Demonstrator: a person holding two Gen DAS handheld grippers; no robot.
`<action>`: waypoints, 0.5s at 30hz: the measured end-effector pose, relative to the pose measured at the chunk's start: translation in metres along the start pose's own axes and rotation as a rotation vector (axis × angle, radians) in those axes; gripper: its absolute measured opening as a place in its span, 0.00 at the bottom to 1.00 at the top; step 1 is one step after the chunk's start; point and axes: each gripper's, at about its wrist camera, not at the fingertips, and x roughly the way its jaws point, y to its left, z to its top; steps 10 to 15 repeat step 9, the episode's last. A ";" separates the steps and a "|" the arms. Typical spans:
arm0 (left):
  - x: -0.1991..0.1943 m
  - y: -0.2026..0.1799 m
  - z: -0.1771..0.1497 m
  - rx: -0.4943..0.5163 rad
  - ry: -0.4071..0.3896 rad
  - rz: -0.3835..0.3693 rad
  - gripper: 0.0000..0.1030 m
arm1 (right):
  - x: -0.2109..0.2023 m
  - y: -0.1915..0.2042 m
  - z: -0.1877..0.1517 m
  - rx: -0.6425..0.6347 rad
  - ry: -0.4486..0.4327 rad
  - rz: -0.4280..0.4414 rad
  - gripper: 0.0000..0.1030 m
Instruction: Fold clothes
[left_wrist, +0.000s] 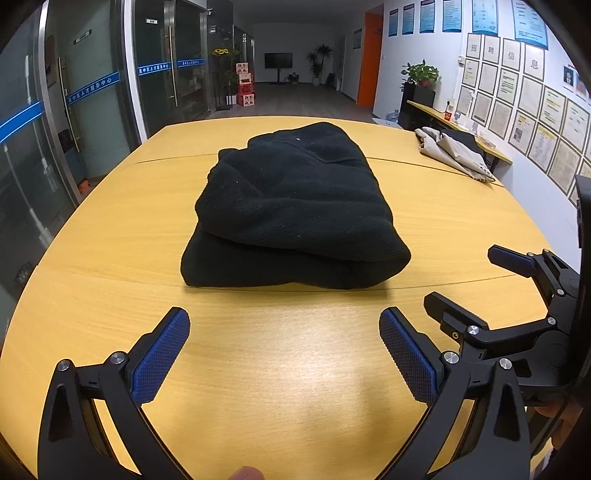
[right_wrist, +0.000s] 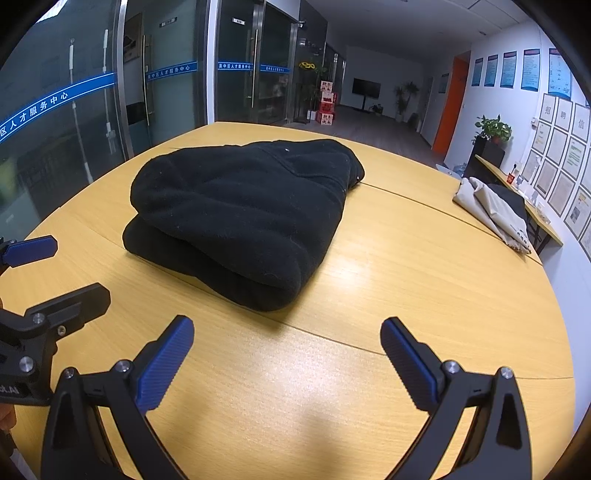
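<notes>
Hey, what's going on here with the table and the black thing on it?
A person is holding two handheld grippers over a wooden table. A black fleece garment lies folded into a thick stack in front of them. Both the left gripper and the right gripper are open, hold nothing, and sit short of the garment without touching it. A second, beige and black garment lies crumpled at the table's far right edge, not yet folded.

Black garment: matt fleecy cloth, lint-specked. Table: smooth light wood-look top, soft sheen. Left gripper: matt black plastic, blue textured pads, shiny metal screws. Beige garment, far right edge: smooth cloth.
</notes>
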 end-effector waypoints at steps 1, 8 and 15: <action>0.000 0.001 0.000 -0.004 0.001 -0.004 1.00 | 0.000 0.000 0.000 0.000 0.000 0.000 1.00; -0.008 0.002 -0.005 -0.024 -0.053 0.067 1.00 | 0.000 0.001 -0.001 -0.001 0.001 0.001 1.00; -0.008 0.003 -0.005 -0.029 -0.048 0.066 1.00 | -0.001 0.001 -0.001 -0.001 0.001 0.000 1.00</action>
